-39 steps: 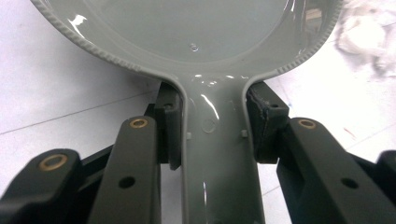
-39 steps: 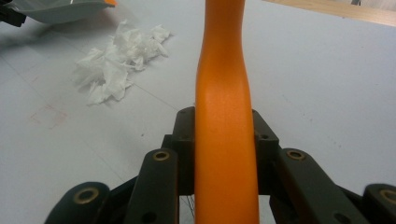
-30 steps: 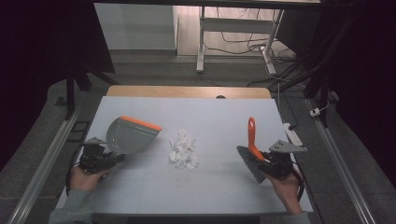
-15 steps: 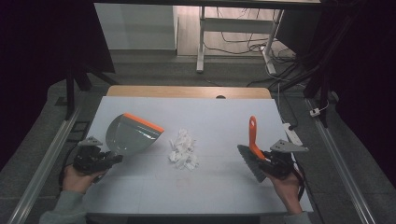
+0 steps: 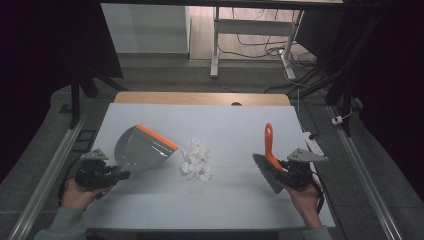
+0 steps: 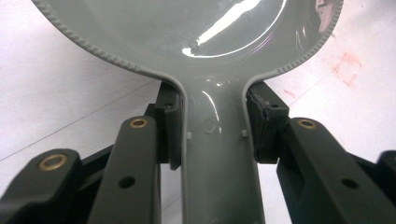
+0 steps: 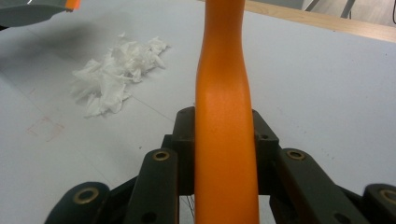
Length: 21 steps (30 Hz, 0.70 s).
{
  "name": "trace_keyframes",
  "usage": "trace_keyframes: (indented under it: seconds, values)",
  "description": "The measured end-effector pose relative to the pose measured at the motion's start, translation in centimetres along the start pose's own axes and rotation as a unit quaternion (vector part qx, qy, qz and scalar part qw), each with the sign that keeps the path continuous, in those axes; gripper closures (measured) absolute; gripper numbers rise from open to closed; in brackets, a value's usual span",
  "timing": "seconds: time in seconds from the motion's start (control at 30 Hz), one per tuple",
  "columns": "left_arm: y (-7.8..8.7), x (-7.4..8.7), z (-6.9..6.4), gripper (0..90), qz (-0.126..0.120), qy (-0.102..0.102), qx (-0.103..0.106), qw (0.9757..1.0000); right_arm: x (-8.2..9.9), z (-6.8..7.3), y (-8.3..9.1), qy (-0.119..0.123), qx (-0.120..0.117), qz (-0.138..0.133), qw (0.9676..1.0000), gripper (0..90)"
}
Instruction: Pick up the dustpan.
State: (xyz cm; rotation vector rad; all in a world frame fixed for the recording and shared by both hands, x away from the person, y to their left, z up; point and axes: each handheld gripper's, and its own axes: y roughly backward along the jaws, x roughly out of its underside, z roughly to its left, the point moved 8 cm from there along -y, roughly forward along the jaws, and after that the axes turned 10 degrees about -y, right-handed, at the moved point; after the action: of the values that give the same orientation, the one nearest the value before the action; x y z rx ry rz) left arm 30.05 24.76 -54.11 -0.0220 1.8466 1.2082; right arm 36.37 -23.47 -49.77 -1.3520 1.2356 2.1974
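Now the left gripper [image 5: 120, 174] squeezes tight on the grey handle of the dustpan [image 5: 142, 149], with a black pad pressed on each side of it, as the left gripper view shows. Its pan, grey with an orange front edge, is tipped up above the table [image 5: 230, 125] on the left side. Over on the right, the right gripper [image 5: 280, 167] is clamped on the orange handle of the brush [image 5: 268, 147], and the handle points away from the person. Between the two tools lies a small pile of white paper scraps [image 5: 196, 160], flat on the table, just beside the dustpan's orange edge.
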Motion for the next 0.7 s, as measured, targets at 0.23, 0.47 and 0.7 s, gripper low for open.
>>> trace_keyframes:
  seconds: [0.23, 0.47, 0.7]
  values:
    - [0.0, 0.0, -0.5, 61.6, 0.003, -0.020, 0.007, 0.9998, -0.2, 0.1, 0.0, 0.001, 0.000, -0.003, 1.0000, 70.7]
    - [0.2, -0.1, -1.0, 61.6, 0.002, -0.030, 0.015, 0.9994, -0.7, 0.4, -0.5, 0.006, -0.001, -0.004, 1.0000, 70.7]
    - [0.5, 0.0, -1.5, 61.7, -0.004, -0.046, 0.024, 0.9987, -1.3, 0.7, -1.2, 0.006, -0.002, -0.007, 1.0000, 70.7]
